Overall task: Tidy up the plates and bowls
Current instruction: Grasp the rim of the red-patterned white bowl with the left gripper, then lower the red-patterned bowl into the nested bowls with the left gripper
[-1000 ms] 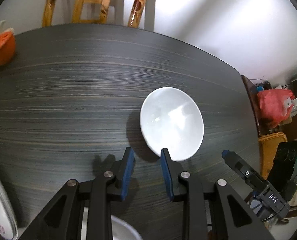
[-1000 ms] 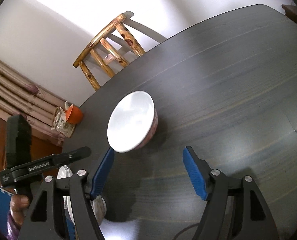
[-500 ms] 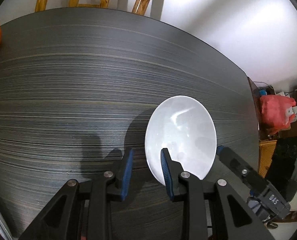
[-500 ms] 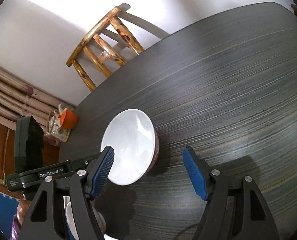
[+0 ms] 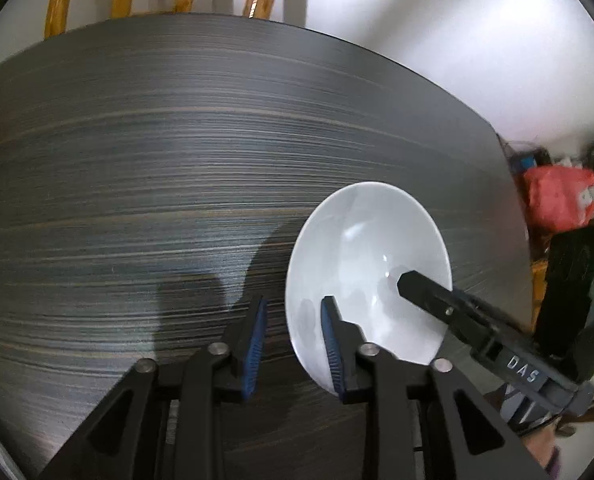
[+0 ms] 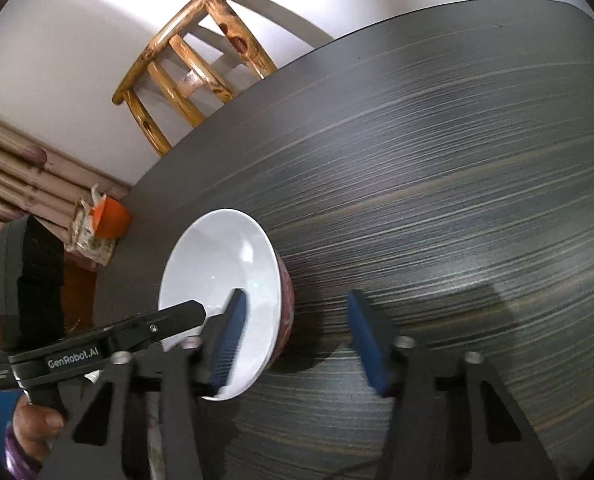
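Tongs on both sides have closed in on the glossy white ceramic bowl with a red-patterned outer wall [image 5: 367, 264] over the last second: earlier it sat clear ahead of them, now its near rim lies between their blades. The left tongs [image 5: 293, 338] stand part-open, the right blue pad inside the bowl and the left pad outside on the dark wood, so the near wall sits in the gap without being pinched yet. The right tongs [image 6: 297, 340] are spread wide, the left pad over the bowl's interior and the right pad well out past its red side; nothing is held. Each tool's black finger shows in the other's view, reaching over the bowl. The bowl rests on the dark streaked wooden desk [image 6: 437, 160], just ahead of both tongs. Judging by this, a grasp is being set up and lifting has not begun; squeezing the rim seems the next need. Beyond the desk's far edge stands a varnished bamboo chair [image 6: 193, 64].
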`<state>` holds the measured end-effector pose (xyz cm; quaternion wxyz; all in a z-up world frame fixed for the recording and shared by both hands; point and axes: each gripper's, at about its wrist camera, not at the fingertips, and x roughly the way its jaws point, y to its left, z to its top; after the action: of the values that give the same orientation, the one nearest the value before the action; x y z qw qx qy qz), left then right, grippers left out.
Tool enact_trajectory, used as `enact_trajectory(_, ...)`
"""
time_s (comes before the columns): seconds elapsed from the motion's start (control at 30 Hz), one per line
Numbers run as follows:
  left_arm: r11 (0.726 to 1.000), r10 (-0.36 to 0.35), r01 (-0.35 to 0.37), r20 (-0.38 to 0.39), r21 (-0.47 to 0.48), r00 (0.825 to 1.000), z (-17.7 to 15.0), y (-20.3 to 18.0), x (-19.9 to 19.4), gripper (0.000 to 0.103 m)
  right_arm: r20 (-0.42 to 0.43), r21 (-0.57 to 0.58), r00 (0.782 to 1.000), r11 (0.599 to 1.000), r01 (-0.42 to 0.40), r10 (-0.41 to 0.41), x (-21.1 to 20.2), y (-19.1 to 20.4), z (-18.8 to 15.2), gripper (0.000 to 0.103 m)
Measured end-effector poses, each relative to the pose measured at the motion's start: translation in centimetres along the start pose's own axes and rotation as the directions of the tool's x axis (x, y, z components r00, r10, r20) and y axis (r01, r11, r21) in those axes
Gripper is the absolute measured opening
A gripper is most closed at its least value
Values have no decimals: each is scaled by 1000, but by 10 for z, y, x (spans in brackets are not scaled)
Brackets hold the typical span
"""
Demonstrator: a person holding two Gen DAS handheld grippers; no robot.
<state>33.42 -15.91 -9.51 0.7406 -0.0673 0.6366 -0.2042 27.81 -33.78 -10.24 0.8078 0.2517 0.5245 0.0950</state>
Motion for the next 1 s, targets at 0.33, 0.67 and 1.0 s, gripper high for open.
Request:
enact_trajectory(0.33, 999, -1, -5, 102, 53, 995, -27, -10, -48, 5, 23, -75, 1000, 997, -17, 19, -18, 14, -15, 12)
enact_trajectory(0.67, 1000, -20, 17, 169, 17, 985, -97, 13, -117, 5, 42, -67, 988, 987, -148, 151, -74, 51, -58, 12)
enact_trajectory(1.0, 998, 5, 7, 174, -67, 985, -171, 57, -147, 5, -54, -106, 976, 970, -218, 213, -81, 100, -106, 13)
